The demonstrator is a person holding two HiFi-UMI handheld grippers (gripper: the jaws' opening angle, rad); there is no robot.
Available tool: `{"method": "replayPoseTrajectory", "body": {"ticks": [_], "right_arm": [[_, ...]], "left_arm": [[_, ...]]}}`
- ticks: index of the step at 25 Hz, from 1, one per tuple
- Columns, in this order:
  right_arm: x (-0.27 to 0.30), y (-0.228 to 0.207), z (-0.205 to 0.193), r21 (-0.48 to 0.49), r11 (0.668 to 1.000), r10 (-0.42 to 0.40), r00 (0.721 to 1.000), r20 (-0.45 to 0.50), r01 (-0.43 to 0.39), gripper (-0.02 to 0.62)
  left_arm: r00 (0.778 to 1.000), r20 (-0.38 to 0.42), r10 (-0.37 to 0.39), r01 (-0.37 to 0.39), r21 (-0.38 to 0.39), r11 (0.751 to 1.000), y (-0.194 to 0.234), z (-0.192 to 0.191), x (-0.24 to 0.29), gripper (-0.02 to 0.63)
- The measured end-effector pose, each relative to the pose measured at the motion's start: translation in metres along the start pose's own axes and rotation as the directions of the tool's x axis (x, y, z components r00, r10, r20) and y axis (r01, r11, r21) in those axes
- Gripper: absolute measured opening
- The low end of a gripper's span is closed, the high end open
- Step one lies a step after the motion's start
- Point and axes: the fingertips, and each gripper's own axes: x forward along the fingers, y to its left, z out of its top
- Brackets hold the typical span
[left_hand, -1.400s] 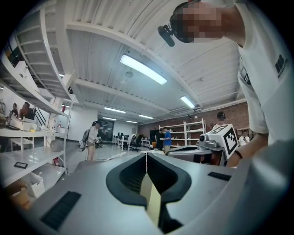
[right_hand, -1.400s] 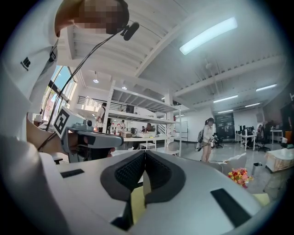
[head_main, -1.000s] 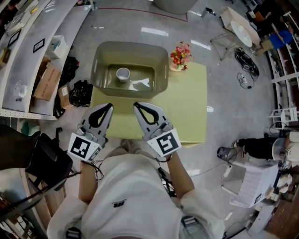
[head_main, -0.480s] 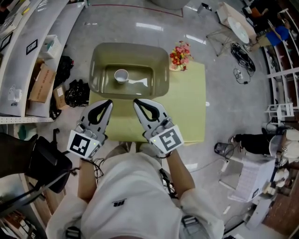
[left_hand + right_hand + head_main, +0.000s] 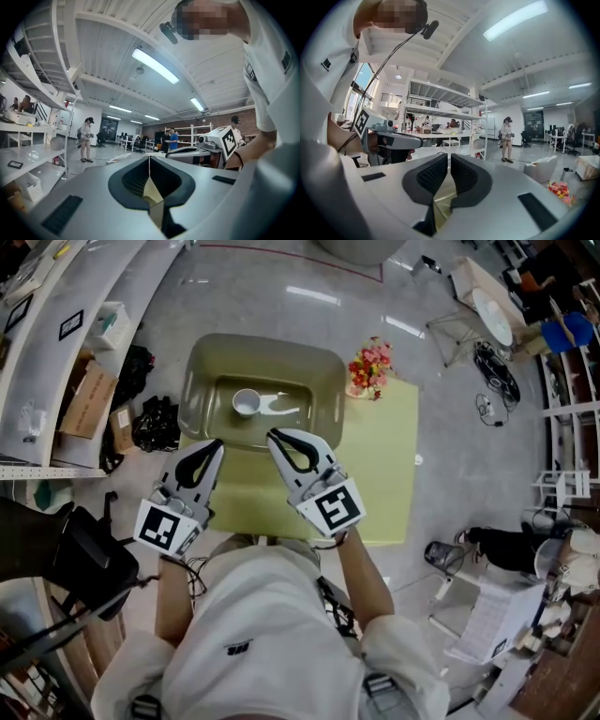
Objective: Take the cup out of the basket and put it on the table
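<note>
Head view, read from the left: the left gripper (image 5: 215,443) hangs over the near part of the table (image 5: 375,474). Its jaws are pressed together with nothing between them, as the left gripper view shows plainly. Ahead of its tips and a little to their right, the cup (image 5: 247,402) stands upright, mouth up, on the floor of the basket (image 5: 199,381), touching none of the walls. The right gripper (image 5: 273,434) comes next, its tips at the basket's near rim, with the cup ahead and slightly to their left; its jaws are closed too and hold nothing. Farther to its right, flowers (image 5: 371,365) stand at the table's far corner, just beside the basket. The cup looks small, white and rigid, so it is probably light. Whether it is paper or ceramic cannot be told, and a glazed wall would be slippery. With the mouth open upward, the likely hold is on the rim, 1 jaw inside and 1 outside, or across the whole body if the jaws open wide enough. Either way they must spread first, and a thin wall wants a gentle squeeze. Compared with 1 second ago, both grippers have moved forward toward the basket, the right tips from short of the rim to over it, while the cup has kept its place.
</note>
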Motion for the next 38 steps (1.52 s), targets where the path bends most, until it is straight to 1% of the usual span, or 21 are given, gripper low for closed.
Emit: {"method": "replayPoseTrajectory", "body": {"ticks": [5,11,18,22,25,28,32,35,38], "right_arm": [[0.014,-0.020,-0.012,-0.047,0.997,0.056,0.996,-0.063,-0.059,0.012],[0.030,-0.035,-0.023,-0.090,0.987,0.116,0.983,-0.139,-0.130,0.012],[0.054,-0.046,-0.037,-0.127,0.969,0.181,0.959,-0.218,-0.212,0.015],[0.073,-0.050,-0.049,-0.137,0.955,0.221,0.939,-0.265,-0.263,0.040],[0.085,-0.050,-0.063,-0.148,0.938,0.255,0.915,-0.313,-0.312,0.092],[0.096,-0.051,-0.084,-0.164,0.919,0.276,0.883,-0.378,-0.358,0.116],[0.110,-0.054,-0.121,-0.176,0.891,0.291,0.825,-0.485,-0.418,0.139],[0.120,-0.054,-0.148,-0.153,0.874,0.313,0.776,-0.548,-0.461,0.159],[0.126,-0.051,-0.172,-0.146,0.847,0.336,0.727,-0.599,-0.512,0.192]], "left_arm": [[1.000,-0.004,0.030,-0.030,-0.005,1.000,0.007,-0.001,0.013,0.014],[0.998,-0.013,0.054,-0.054,-0.008,0.999,0.015,-0.004,0.023,0.014],[0.997,-0.023,0.070,-0.070,-0.010,0.998,0.023,-0.008,0.030,0.014],[0.997,-0.028,0.076,-0.077,-0.009,0.997,0.031,-0.009,0.031,0.014],[0.996,-0.028,0.081,-0.081,-0.010,0.997,0.033,-0.009,0.032,0.014],[0.996,-0.030,0.086,-0.087,-0.013,0.996,0.035,-0.010,0.033,0.014],[0.996,-0.028,0.090,-0.091,-0.015,0.996,0.039,-0.010,0.035,0.014],[0.995,-0.030,0.094,-0.095,-0.016,0.995,0.041,-0.010,0.036,0.014],[0.995,-0.035,0.098,-0.099,-0.017,0.995,0.042,-0.012,0.036,0.014]]}}
